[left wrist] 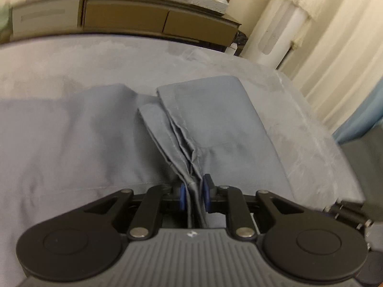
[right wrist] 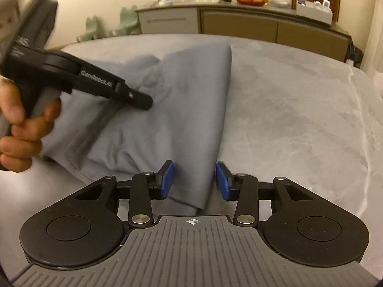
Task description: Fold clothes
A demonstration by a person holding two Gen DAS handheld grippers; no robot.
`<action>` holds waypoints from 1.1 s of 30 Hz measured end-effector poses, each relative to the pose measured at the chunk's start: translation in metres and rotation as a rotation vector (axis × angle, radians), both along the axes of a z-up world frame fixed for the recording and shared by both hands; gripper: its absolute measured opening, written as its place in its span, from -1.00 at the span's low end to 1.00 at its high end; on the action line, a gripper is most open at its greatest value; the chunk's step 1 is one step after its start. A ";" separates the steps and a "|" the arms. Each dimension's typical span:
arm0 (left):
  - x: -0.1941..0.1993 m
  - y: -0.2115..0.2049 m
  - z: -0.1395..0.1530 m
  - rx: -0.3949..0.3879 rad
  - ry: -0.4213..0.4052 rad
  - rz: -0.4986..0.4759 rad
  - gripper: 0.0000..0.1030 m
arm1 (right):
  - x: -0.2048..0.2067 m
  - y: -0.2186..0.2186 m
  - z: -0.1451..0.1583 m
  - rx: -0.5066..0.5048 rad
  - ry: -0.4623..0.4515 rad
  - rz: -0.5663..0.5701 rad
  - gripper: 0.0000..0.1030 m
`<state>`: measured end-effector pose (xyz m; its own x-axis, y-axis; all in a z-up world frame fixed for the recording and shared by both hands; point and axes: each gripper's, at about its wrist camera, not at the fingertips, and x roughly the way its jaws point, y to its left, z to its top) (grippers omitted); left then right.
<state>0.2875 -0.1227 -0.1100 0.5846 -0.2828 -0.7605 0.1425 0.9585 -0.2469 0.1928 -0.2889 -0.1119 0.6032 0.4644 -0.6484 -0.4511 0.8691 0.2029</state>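
Mid-fold: left claw pinches the grey garment's bunched edges, right claw gapes around a corner; closing there looks next.

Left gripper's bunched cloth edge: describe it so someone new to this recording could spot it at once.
Start at the grey-covered table and find the blue-grey garment spread across it. From its folded panel, several hemmed layers converge toward the camera into a narrow bundle between the blue pads of the left gripper. Unlike the flat cloth on either side, it is pleated and stacked.
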 end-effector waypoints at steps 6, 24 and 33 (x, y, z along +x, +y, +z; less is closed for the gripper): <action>-0.026 0.001 0.033 0.168 -0.175 0.105 -0.25 | 0.001 0.015 -0.012 -0.079 0.044 0.028 -0.04; -0.001 -0.013 0.046 -0.009 -0.065 -0.182 -0.77 | -0.042 0.051 0.032 0.085 -0.213 0.118 -0.68; -0.032 0.165 0.031 -0.208 -0.045 0.086 -0.83 | -0.033 0.089 0.019 0.212 -0.120 0.247 -0.01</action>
<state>0.2558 0.0425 -0.0787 0.6454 -0.3785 -0.6634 0.0781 0.8967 -0.4356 0.1600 -0.1999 -0.0930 0.5219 0.7229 -0.4529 -0.6741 0.6749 0.3003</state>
